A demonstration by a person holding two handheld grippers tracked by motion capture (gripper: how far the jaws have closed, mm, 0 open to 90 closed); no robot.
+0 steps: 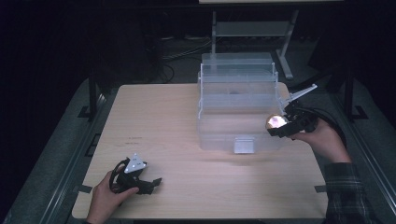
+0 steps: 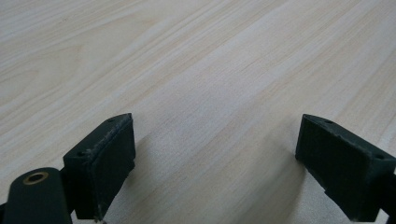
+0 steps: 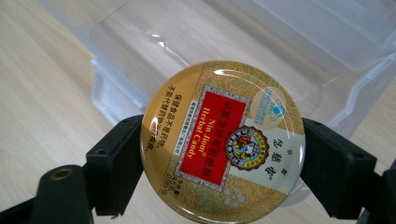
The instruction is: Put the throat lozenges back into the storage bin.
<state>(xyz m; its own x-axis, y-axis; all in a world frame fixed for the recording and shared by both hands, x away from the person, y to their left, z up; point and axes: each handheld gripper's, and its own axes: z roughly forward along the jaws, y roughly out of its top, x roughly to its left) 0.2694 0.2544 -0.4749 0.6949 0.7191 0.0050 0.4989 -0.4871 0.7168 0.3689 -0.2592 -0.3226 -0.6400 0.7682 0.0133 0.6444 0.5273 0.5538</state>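
Black tool jaws — plaid sleeve

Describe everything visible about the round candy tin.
The candy tin is a flat, round, glossy container, apparently metal, with a gold floral lid. A red panel reads "Nin Jiom Herbal Candy" with Chinese text, beside a round emblem and a pale blue logo. It looks closed and undented. The right tool clamps it by its rim, one black jaw on each side, lid facing the camera. In the high view it is held above the table at the right front corner of the clear plastic box.
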